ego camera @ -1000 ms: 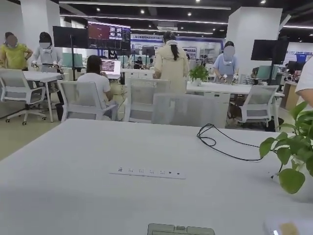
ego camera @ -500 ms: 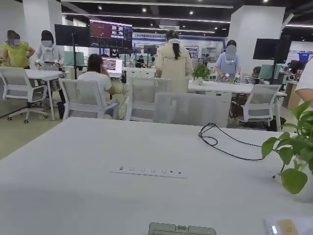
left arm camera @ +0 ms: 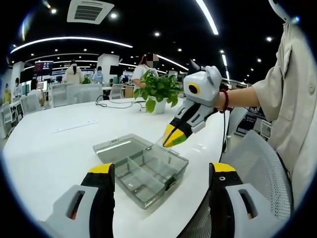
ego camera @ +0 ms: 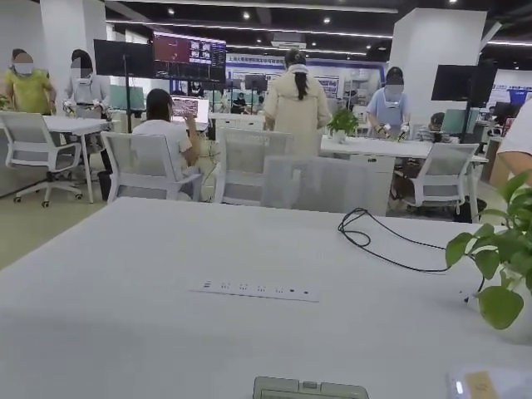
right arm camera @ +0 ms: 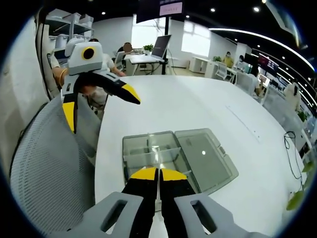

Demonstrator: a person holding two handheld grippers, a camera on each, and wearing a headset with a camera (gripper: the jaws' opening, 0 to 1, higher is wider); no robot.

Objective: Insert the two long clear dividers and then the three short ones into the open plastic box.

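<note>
The open plastic box (left arm camera: 141,166) lies near the table's front edge, its compartments toward me and its flat lid (right arm camera: 205,158) folded out beside them. Clear dividers stand inside the box (right arm camera: 148,156). My right gripper (right arm camera: 158,173) hovers just over the box with its jaws shut on a thin clear divider (right arm camera: 158,159) seen edge-on. From the left gripper view, the right gripper (left arm camera: 171,139) points down at the box's far corner. My left gripper (left arm camera: 162,171) is held wide open above the box's near side, holding nothing. A strip of the box (ego camera: 307,388) peeks in at the bottom of the head view.
A built-in socket strip (ego camera: 253,290) sits mid-table, a black cable (ego camera: 374,241) loops behind it, and a potted plant (ego camera: 499,258) stands at the right. A mesh chair (right arm camera: 54,168) is close to the table edge. People work at desks beyond.
</note>
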